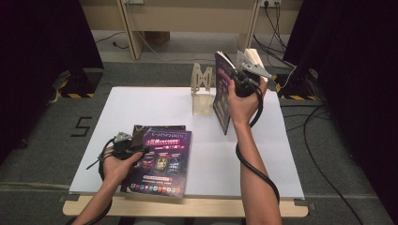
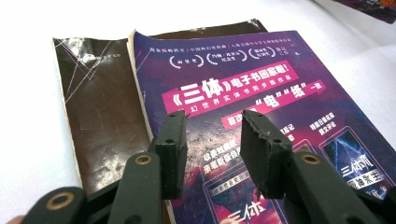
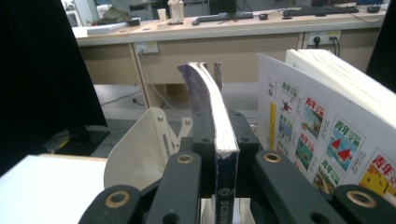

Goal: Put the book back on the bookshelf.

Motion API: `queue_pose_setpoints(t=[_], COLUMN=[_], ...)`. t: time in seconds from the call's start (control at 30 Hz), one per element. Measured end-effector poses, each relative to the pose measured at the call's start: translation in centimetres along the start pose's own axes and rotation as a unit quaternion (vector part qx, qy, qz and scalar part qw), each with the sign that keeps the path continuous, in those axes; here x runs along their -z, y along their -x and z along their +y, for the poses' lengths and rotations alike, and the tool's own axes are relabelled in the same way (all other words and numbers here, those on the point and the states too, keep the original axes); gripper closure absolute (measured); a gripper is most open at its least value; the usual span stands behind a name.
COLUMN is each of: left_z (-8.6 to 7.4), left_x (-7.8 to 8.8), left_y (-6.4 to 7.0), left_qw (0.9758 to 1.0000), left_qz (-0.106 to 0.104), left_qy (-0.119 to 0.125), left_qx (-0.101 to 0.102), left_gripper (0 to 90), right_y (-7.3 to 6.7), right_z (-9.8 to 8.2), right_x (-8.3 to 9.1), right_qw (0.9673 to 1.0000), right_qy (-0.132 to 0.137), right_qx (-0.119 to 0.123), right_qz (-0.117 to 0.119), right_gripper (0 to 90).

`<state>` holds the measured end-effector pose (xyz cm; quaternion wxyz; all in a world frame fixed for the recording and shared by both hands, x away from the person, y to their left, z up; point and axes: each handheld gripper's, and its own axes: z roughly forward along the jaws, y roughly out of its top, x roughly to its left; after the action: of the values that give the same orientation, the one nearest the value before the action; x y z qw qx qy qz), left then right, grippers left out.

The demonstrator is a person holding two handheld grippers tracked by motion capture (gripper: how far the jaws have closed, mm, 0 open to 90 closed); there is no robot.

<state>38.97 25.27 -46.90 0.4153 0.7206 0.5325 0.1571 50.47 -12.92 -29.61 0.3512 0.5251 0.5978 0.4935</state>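
Book upright in my right tongs (image 3: 219, 154)

My right tongs clamp a dark book (image 1: 222, 91) on edge beside the wooden stand (image 1: 202, 89); my left tongs (image 2: 212, 149) hang wide over the purple book (image 2: 261, 107) lying flat on the surface (image 1: 155, 101).

The high view is dim at its edges, with black curtains (image 1: 42, 37) swallowing both sides, while the white table (image 1: 197, 136) catches overhead light and glows pale, throwing only soft, short shadows beside the forearms. In the left gripper view the tabletop blows out to near pure white, glare streaks the glossy brown cover (image 2: 100, 116) of the lower book, and the near black jaws sit soft and slightly out of focus. The right gripper view is evenly lit, the far desk (image 3: 224, 21) a little hazy and bowed by lens distortion, with the left side lost in black
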Motion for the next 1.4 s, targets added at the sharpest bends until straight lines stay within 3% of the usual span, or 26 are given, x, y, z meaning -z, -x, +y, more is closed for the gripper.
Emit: queue_pose_setpoints(t=[0.3,0.57,1.4], left_z=[0.0,0.0,-0.1], left_x=[0.1,0.1,0.0], left_y=[0.1,0.2,0.2], left_qw=[1.0000,1.0000,1.0000], left_qz=[0.003,0.001,0.003], left_qy=[-0.004,-0.005,-0.004], left_qx=[-0.001,-0.002,0.000], left_gripper=[60.3,60.2,60.1], right_y=[-0.6,0.1,0.8], right_z=[-1.3,-1.7,-1.4], right_x=[2.0,2.8,2.0], right_qw=[0.9997,0.9990,0.9975], right_qy=[-0.024,-0.043,-0.070], right_qx=[0.005,-0.011,-0.011], right_qz=[-0.007,-0.001,0.002], right_gripper=[83.4,81.9,77.4])
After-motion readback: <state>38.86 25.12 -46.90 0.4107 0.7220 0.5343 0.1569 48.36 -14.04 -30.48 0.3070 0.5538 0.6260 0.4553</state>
